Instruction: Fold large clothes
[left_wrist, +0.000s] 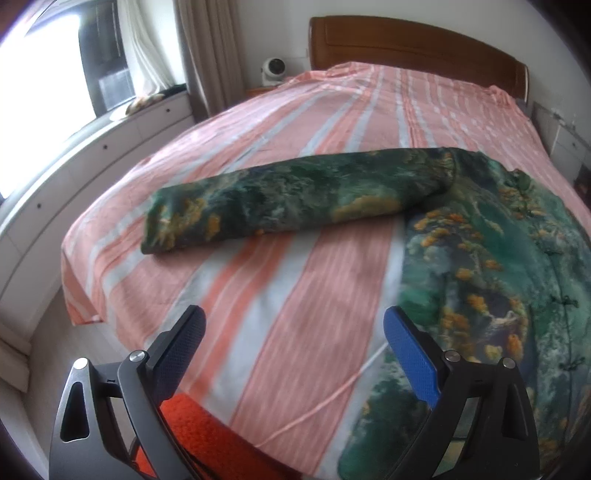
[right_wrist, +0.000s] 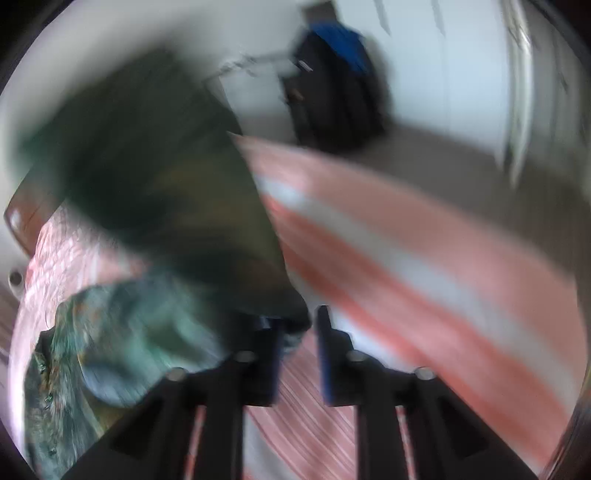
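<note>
Two hand-held grippers, left (left_wrist: 293, 354) wide over bare bedspread (left_wrist: 295, 288), right (right_wrist: 297, 325) narrow, pinching garment (right_wrist: 177, 206) edge

A home bedroom. A wide bed (left_wrist: 332, 147) with a pink-and-white striped cover (left_wrist: 295, 295) fills most of it, backed by a wooden headboard (left_wrist: 413, 48). A curtained window (left_wrist: 74, 66) sits above low white drawers (left_wrist: 122, 136), and 1 small white fan (left_wrist: 273, 70) stands on the bedside table. A dark bag (right_wrist: 332, 85) (blurred) leans by the far wall.
</note>
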